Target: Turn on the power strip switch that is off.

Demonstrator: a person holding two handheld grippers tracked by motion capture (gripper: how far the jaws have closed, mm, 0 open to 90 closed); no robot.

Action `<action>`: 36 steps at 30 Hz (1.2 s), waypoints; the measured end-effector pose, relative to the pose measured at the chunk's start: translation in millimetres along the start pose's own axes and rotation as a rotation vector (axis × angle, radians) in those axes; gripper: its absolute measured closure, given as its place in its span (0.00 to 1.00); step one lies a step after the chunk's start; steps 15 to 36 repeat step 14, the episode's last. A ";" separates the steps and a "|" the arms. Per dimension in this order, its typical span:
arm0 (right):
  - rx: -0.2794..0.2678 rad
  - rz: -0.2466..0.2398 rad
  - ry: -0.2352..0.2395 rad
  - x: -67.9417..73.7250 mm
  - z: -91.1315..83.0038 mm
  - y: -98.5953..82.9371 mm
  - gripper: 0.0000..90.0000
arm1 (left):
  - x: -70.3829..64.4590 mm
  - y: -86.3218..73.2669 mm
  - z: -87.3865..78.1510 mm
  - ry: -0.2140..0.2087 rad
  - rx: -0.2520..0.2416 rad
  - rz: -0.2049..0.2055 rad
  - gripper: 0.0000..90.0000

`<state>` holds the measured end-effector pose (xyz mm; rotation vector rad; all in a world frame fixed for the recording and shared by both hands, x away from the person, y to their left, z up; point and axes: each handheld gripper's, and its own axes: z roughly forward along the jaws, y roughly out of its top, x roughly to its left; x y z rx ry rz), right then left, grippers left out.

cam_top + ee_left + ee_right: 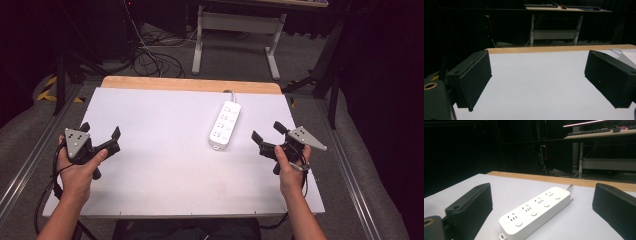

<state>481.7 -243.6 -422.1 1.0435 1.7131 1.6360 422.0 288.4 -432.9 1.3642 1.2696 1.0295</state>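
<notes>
With no step seemingly begun, the white power strip (225,125) lies on the table (160,165), the gaping right hand-held gripper (269,136) near it, the gaping left hand-held gripper (102,133) well apart, so a reach probably comes next.

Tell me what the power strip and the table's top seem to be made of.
The power strip looks like smooth white moulded plastic, slightly glossy, with rounded edges and round buttons. The table shows a matte white surface, perhaps laminate or a sheet; its far edge looks like bare light wood, going by its tan colour.
</notes>
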 end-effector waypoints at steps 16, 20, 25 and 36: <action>0.008 -0.007 0.004 -0.1 2.9 -0.9 0.04 | 0.9 -0.4 1.2 0.002 0.003 0.002 0.09; 0.008 -0.007 0.004 -0.1 2.9 -0.9 0.04 | 0.9 -0.4 1.2 0.002 0.003 0.002 0.09; 0.008 -0.007 0.004 -0.1 2.9 -0.9 0.04 | 0.9 -0.4 1.2 0.002 0.003 0.002 0.09; 0.008 -0.007 0.004 -0.1 2.9 -0.9 0.04 | 0.9 -0.4 1.2 0.002 0.003 0.002 0.09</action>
